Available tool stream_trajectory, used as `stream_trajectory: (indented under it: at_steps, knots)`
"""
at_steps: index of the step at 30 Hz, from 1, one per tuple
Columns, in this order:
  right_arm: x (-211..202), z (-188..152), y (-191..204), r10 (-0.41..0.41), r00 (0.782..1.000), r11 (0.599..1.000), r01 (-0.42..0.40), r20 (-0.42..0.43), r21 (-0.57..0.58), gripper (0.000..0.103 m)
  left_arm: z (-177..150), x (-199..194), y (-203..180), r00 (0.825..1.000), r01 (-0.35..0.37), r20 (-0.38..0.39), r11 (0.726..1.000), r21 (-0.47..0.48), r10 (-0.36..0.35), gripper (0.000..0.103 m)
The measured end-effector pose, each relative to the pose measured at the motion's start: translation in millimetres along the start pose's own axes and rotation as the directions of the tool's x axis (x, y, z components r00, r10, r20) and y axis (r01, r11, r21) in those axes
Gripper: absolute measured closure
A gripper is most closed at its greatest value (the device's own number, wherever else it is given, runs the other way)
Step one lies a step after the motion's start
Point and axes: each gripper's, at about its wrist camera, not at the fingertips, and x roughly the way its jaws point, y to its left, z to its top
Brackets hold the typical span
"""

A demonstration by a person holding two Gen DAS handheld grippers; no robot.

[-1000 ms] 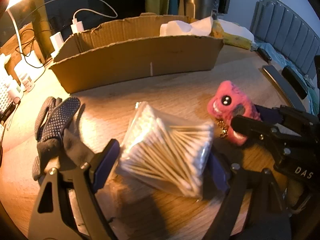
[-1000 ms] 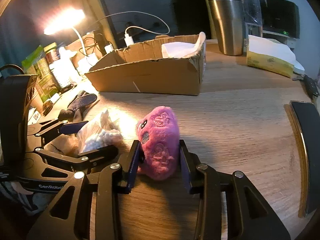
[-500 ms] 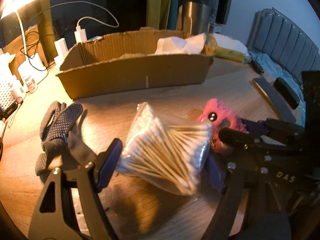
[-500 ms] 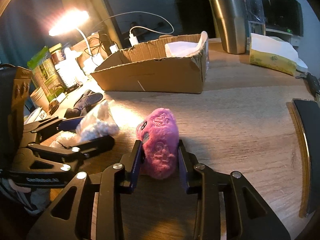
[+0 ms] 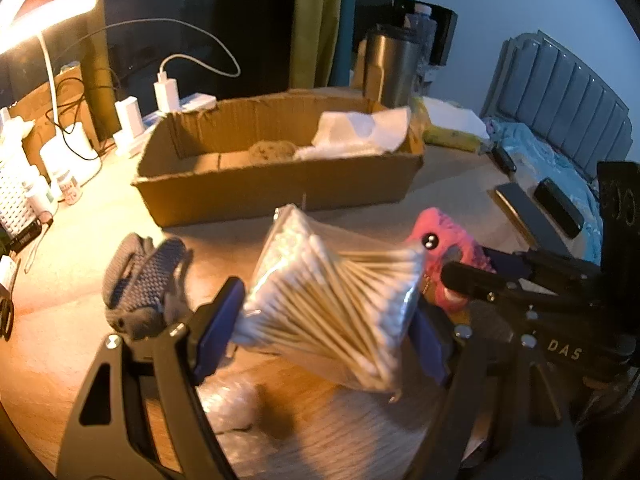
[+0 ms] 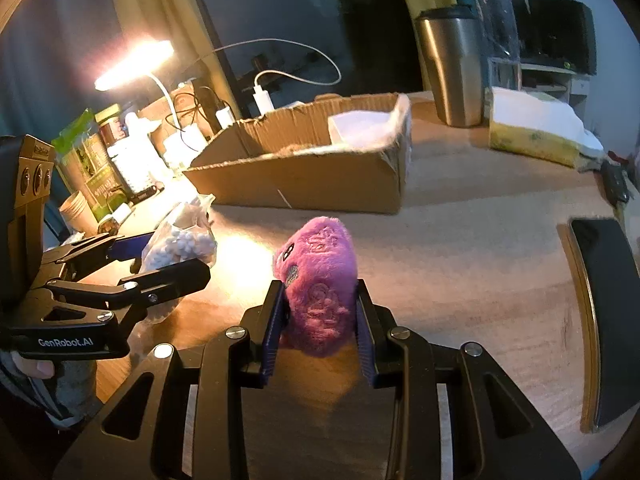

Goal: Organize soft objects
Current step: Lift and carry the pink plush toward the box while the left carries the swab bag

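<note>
My left gripper (image 5: 324, 332) is shut on a clear bag of cotton swabs (image 5: 332, 300), which hangs above the wooden table (image 5: 64, 344). The right wrist view shows that left gripper (image 6: 160, 260) and the bag (image 6: 184, 236) at the left. My right gripper (image 6: 319, 300) is shut on a pink plush toy (image 6: 320, 280) low over the table. The plush toy (image 5: 444, 240) and right gripper (image 5: 480, 268) show at the right in the left wrist view. An open cardboard box (image 5: 280, 192) stands behind, holding white paper (image 5: 360, 132) and a brown lump (image 5: 272, 150). A grey glove (image 5: 144, 280) lies at the left.
A steel tumbler (image 6: 452, 68) and a yellow tissue pack (image 6: 536, 132) stand behind the cardboard box (image 6: 304, 188). A dark phone (image 6: 604, 312) lies at the right edge. A lit lamp (image 6: 132, 60), chargers, cables and bottles crowd the back left. Crumpled clear plastic (image 5: 232, 404) lies under the bag.
My left gripper has risen with the bag of swabs, lifting it off the table, and the box's inside has come into view. The right gripper has kept its hold on the plush, hardly moving.
</note>
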Motion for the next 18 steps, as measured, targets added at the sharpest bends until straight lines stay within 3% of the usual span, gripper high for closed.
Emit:
stream_trajectory:
  at_steps: [18]
  knots:
    - [7, 45, 22, 0.003, 0.997, 1.000, -0.003, 0.080, -0.009, 0.068, 42, -20, 40, 0.996, -0.009, 0.089, 1.000, 0.004, 0.009, 0.025]
